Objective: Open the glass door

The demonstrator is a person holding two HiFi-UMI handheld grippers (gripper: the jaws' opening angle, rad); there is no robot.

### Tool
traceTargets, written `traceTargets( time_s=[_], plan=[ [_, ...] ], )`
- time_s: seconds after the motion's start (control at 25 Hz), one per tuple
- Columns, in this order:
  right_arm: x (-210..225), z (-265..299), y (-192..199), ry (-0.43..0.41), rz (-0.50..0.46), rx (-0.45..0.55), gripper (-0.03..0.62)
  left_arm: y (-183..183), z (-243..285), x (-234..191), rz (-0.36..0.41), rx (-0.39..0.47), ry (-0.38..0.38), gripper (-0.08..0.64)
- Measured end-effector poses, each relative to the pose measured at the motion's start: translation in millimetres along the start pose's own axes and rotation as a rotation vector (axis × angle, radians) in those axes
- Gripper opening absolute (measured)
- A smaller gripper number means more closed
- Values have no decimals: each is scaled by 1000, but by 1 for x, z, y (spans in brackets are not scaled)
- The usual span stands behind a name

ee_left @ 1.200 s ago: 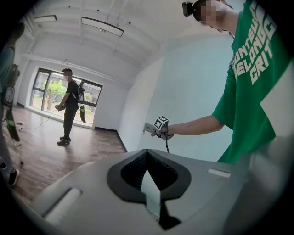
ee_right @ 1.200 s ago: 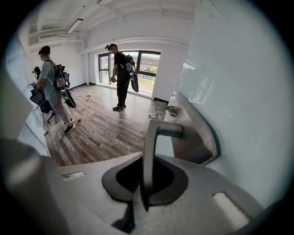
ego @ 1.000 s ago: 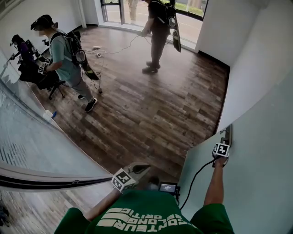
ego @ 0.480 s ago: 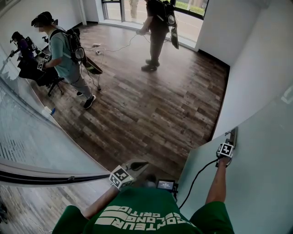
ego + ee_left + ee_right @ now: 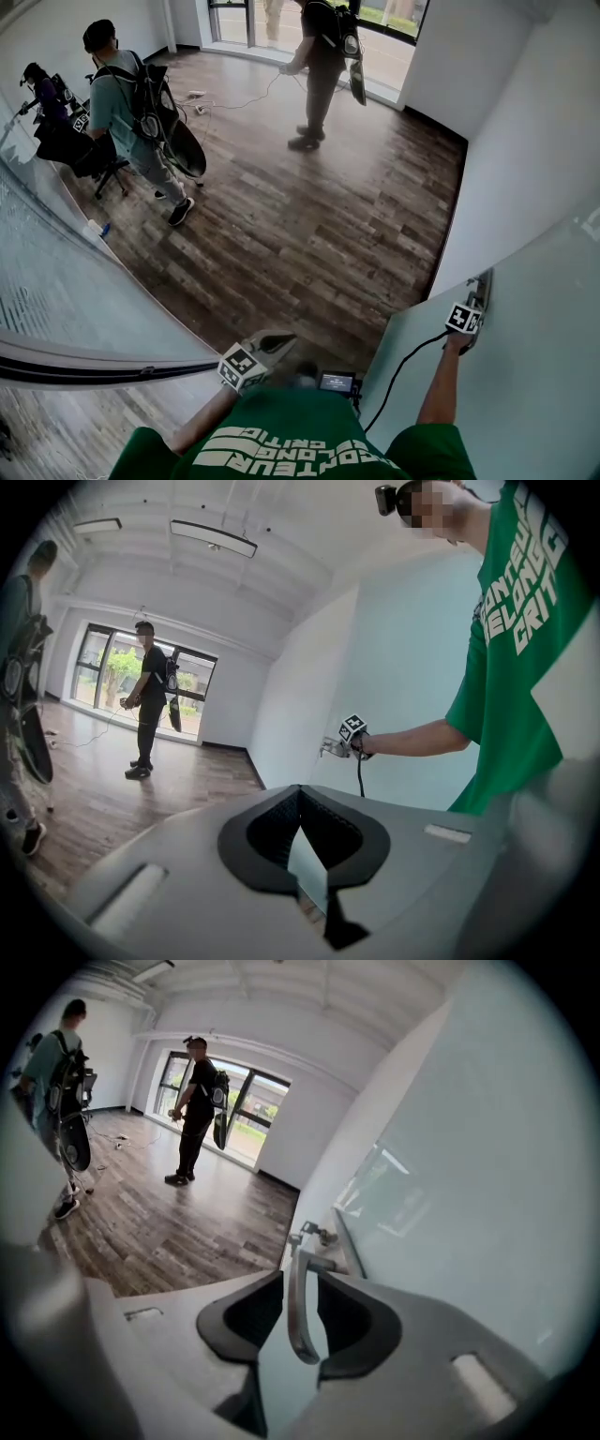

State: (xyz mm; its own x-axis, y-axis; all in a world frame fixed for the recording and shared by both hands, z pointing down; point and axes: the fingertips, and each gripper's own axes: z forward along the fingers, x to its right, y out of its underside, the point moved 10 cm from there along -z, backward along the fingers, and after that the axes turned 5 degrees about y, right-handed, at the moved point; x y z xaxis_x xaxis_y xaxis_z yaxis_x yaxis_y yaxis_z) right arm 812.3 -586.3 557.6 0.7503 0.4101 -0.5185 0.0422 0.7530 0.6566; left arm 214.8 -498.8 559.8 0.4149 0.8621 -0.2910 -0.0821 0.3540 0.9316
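Glass door (image 5: 525,394) stands at the right, its metal handle (image 5: 295,1326) (a slim curved lever) between the right gripper's (image 5: 298,1279) opening jaws, clear of both pads. Left gripper (image 5: 298,791), well apart from the door, has its tips together on nothing.

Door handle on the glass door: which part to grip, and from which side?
Probably the door handle on its lever bar, toward the free end, coming in along its length. It is a slim bar lying between the right gripper's opening jaws, one pad per flank, beside the glass door.
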Motion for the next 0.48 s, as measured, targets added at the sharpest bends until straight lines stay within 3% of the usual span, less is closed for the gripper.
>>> traceTargets(
  time_s=[0.04,0.16,0.32,0.48],
  plan=[
    [0,-12,-3,-9,11,42,105,-2,-3,-3,0,4,-6,15],
    [-4,-48,-7,-103,64,154,-6,-6,-11,-10,-18,4,-10,15],
    [-21,-96,-9,-306,89,348,-6,-12,-22,-21,-18,23,-23,15],
    [-43,-143,-11,-469,115,473,-6,-17,-32,-31,-15,39,-36,15]
  ],
)
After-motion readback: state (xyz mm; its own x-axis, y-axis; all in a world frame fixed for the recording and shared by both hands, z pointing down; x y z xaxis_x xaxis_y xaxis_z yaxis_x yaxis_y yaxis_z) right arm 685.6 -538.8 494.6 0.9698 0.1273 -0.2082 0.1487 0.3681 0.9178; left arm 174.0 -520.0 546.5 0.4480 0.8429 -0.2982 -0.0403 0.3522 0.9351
